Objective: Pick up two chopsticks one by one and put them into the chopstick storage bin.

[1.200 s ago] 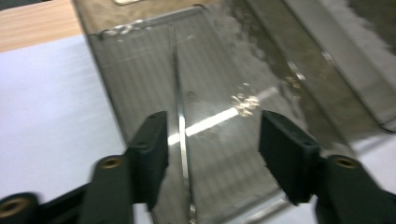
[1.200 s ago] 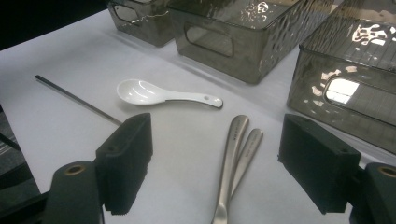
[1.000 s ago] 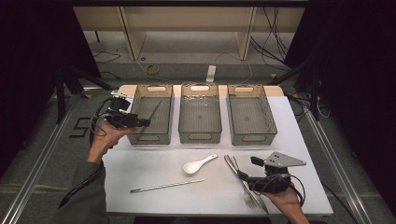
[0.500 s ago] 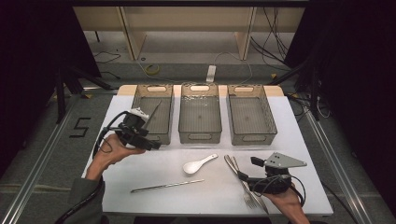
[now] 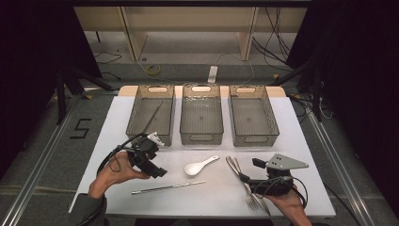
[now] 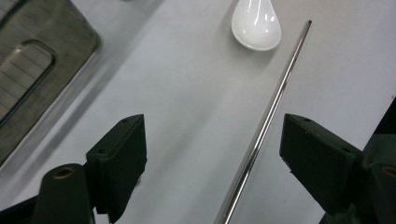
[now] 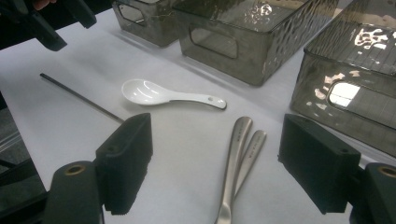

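Note:
A thin metal chopstick (image 5: 168,188) lies on the white table near the front. In the left gripper view the chopstick (image 6: 261,135) runs between the wide-apart jaws, untouched by either pad. My left gripper (image 5: 159,172) (image 6: 212,149) hovers just left of it, open; its jaws have just been closing slightly. A white spoon (image 5: 200,165) (image 6: 256,23) (image 7: 159,93) lies in the middle. Two metal forks (image 5: 235,168) (image 7: 235,154) lie side by side at the right. My right gripper (image 5: 249,172) (image 7: 218,140) rests open over their handles.
Three smoky plastic bins stand in a row at the back: left bin (image 5: 134,117), middle bin (image 5: 201,136), right bin (image 5: 270,117). Another chopstick (image 5: 153,117) leans inside the left bin. The left gripper (image 7: 46,23) also shows far off in the right gripper view.
My left hand has come away from the left bin, moving toward the front and down over the chopstick on the table. The right hand has stayed put.

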